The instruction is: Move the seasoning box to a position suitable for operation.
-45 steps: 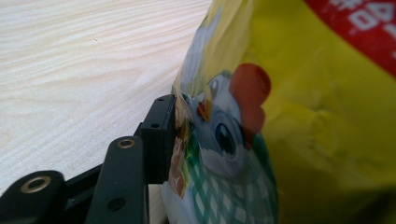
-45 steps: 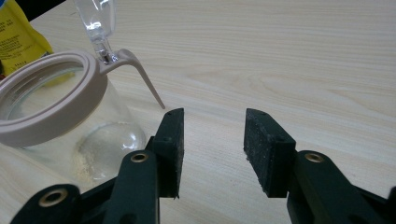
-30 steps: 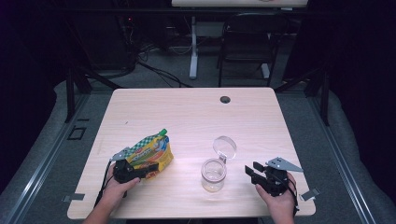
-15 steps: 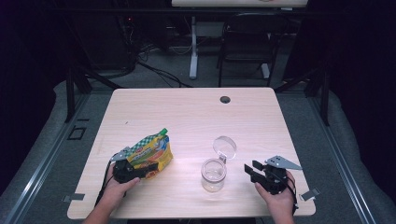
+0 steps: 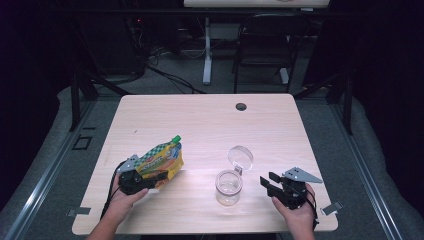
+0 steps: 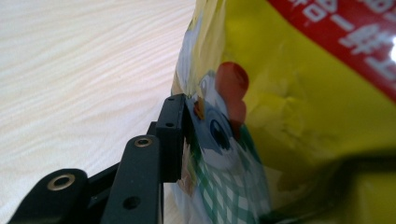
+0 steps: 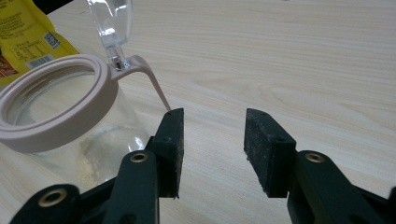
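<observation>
High view: light wooden table (image 5: 210,125) w/ a round dark grommet hole (image 5: 241,106) near the far edge. Left tool (image 5: 145,181), held in person's left hand (image 5: 122,197) near the front-left corner, is clamped on a yellow-and-green printed foil snack pouch (image 5: 161,160) w/ a green top corner; pouch is tilted up, its green tip pointing toward the far edge. Left tool view: one black jaw presses flat against the pouch's face (image 6: 280,116) by a cartoon rooster print; other jaw hidden behind the bag, so jaws closed on the pouch wall.

Clear glass jar w/ beige plastic rim (image 5: 228,186) stands upright near the front edge, roughly mid-table, well apart from the pouch. Its clear hinged lid (image 5: 241,156) is flipped open, standing up on the far side of the rim. Right tool view shows pale powdery residue in the jar bottom (image 7: 70,135).

Right tool (image 5: 266,182), in right hand (image 5: 297,212) near the front-right corner, sits just beside the jar, jaws parted wide, nothing between them. Right tool view: jaws (image 7: 212,144) over bare tabletop, left pad close to the jar's beige hinge arm; touching or not, can't tell.
</observation>
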Demonstrator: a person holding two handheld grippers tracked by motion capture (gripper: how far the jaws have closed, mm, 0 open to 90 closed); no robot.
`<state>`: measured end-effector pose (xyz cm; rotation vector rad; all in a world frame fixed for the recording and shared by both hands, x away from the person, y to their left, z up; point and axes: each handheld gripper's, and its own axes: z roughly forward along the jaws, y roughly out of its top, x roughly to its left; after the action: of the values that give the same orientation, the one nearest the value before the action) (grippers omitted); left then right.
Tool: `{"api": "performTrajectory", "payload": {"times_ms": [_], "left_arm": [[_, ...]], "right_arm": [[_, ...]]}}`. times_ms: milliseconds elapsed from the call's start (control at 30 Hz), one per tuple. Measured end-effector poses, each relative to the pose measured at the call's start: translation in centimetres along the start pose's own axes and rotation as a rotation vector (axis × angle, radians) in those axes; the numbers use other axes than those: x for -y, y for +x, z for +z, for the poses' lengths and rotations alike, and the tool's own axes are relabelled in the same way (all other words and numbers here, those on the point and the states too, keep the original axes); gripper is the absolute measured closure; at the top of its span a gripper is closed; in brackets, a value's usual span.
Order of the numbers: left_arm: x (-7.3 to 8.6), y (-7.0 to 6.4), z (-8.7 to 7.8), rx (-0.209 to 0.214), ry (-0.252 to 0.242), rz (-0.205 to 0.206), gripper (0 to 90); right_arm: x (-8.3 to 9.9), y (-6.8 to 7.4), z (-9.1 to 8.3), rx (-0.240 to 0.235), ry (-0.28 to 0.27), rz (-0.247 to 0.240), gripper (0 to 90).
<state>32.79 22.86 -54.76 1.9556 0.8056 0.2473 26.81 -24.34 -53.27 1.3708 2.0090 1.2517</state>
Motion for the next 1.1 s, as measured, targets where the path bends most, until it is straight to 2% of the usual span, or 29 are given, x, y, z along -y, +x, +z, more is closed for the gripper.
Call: {"api": "performTrajectory", "payload": {"times_ms": [200,300,367,467,633,733,800,967,1033,1067,1100], "left_arm": [[-0.8,-1.3,-0.1,-0.031,0.012,0.052,63.2],[-1.1,-1.8,0.0,-0.037,0.026,0.082,63.2],[-1.2,-2.1,0.1,-0.033,0.034,0.098,63.3],[-1.1,-2.6,0.2,-0.034,0.045,0.111,63.3],[-1.2,-3.1,0.1,-0.049,0.053,0.121,63.3],[-1.2,-3.2,0.0,-0.054,0.046,0.112,63.4],[-1.3,-3.3,-0.1,-0.060,0.056,0.123,63.4],[-1.3,-3.7,-0.3,-0.106,0.072,0.150,63.4],[-1.4,-4.0,-0.3,-0.129,0.079,0.167,63.5],[-1.5,-4.0,-0.3,-0.128,0.076,0.164,63.5],[-1.5,-4.0,-0.4,-0.125,0.070,0.160,63.5]], "right_arm": [[0.0,0.3,-0.4,-0.013,-0.019,-0.021,57.4],[-0.3,0.4,-1.1,-0.020,-0.057,-0.046,57.0],[-0.4,0.3,-1.6,-0.023,-0.081,-0.035,57.0],[-0.6,0.2,-1.7,-0.039,-0.098,-0.015,57.0],[-0.9,0.7,-1.4,-0.039,-0.086,-0.050,58.0],[-1.0,0.9,-1.2,-0.060,-0.084,-0.057,59.5],[-1.1,1.1,-1.2,-0.059,-0.078,-0.075,60.2],[-1.4,1.6,-1.2,-0.065,-0.088,-0.088,60.1],[-1.6,2.0,-1.2,-0.061,-0.095,-0.106,59.3],[-1.9,2.4,-1.3,-0.053,-0.112,-0.140,59.2],[-1.9,2.4,-1.3,-0.053,-0.112,-0.140,59.2]]}}
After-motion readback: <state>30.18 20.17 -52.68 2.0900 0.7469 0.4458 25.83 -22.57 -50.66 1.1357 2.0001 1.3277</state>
